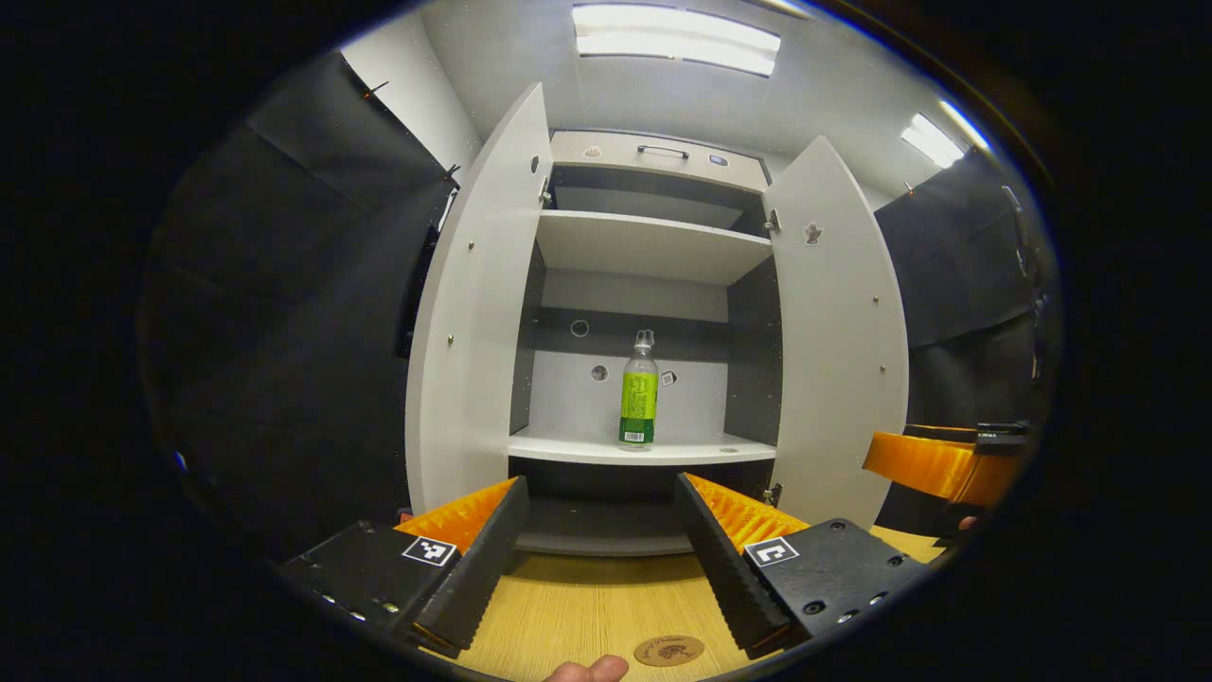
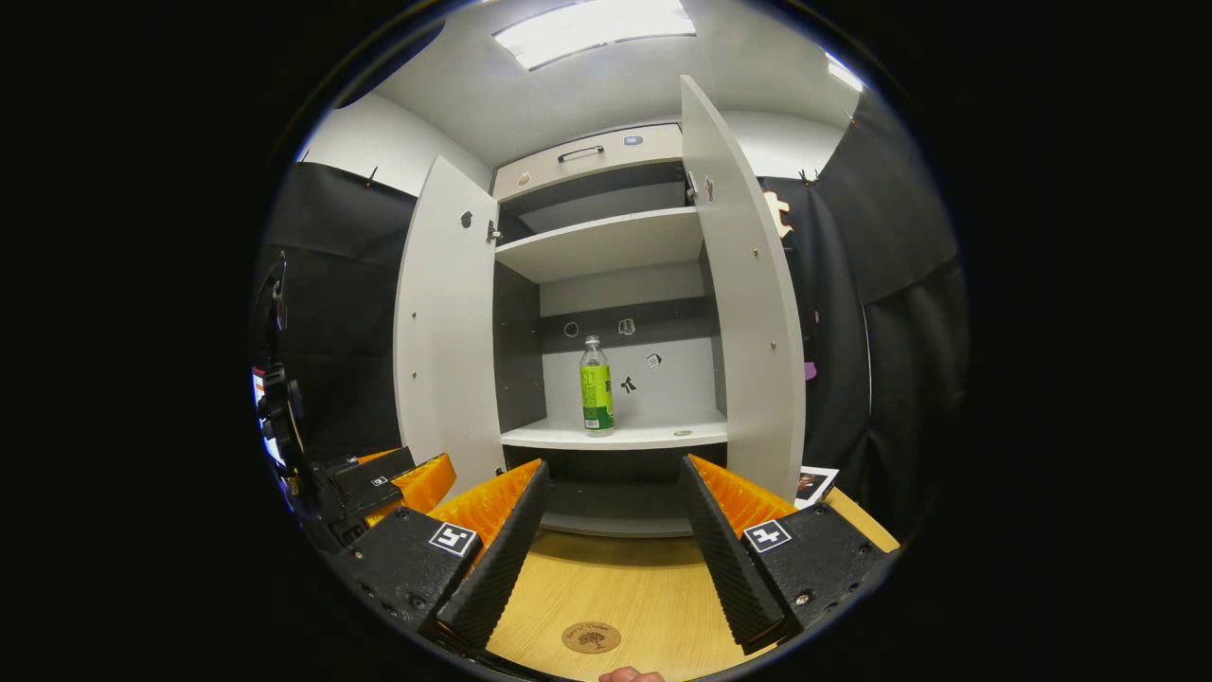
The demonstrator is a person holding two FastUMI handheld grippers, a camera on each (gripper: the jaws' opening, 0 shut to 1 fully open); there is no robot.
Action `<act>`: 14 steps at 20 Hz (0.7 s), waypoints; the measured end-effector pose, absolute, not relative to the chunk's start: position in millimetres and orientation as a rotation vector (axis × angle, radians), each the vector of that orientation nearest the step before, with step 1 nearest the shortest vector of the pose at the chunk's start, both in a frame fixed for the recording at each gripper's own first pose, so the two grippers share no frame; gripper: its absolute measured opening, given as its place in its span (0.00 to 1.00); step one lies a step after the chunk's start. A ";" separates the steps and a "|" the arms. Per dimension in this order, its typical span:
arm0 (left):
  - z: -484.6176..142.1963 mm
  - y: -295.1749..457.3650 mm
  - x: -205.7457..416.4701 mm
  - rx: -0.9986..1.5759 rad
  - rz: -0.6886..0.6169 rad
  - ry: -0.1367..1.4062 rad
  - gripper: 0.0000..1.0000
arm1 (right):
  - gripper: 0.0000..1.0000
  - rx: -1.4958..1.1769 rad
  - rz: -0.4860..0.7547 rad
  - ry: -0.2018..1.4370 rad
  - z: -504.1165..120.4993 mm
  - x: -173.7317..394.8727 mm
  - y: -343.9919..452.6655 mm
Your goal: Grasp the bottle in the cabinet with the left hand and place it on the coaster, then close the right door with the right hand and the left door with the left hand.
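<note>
A clear bottle [image 1: 639, 393] with a green label stands upright on the cabinet's lower shelf [image 1: 587, 447], also seen as the bottle [image 2: 596, 388] in the right gripper view. Both cabinet doors stand wide open: left door [image 1: 473, 313], right door [image 1: 838, 332]. A round brown coaster [image 1: 668, 650] lies on the wooden table, near the front edge; the coaster [image 2: 591, 637] shows likewise. My left gripper [image 1: 598, 493] is open, well short of the bottle. My right gripper [image 2: 614, 474] is open too, holding nothing.
The wooden table [image 1: 587, 597] runs up to the cabinet's base. An upper shelf [image 1: 653, 242] and a top drawer with a handle [image 1: 662, 150] sit above. The other gripper [image 1: 947, 464] hangs at the right; a fingertip [image 1: 587, 671] shows at the bottom. A printed card [image 2: 814, 485] lies right.
</note>
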State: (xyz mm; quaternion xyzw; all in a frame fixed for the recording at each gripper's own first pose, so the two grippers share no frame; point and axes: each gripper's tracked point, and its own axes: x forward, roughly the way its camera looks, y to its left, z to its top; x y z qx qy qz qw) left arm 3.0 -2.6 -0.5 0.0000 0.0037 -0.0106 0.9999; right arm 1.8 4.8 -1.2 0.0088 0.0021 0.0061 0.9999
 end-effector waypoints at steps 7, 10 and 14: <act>2.0 0.4 12.1 0.002 -0.025 0.008 0.95 | 0.84 0.015 -0.003 0.003 2.5 3.5 -3.2; 5.5 -8.0 26.6 0.005 -0.066 0.012 0.99 | 0.84 0.018 -0.014 0.004 2.0 5.2 -6.2; 16.6 -27.2 57.7 -0.002 -0.143 0.005 0.95 | 0.84 0.027 -0.026 0.014 -0.1 6.5 -9.0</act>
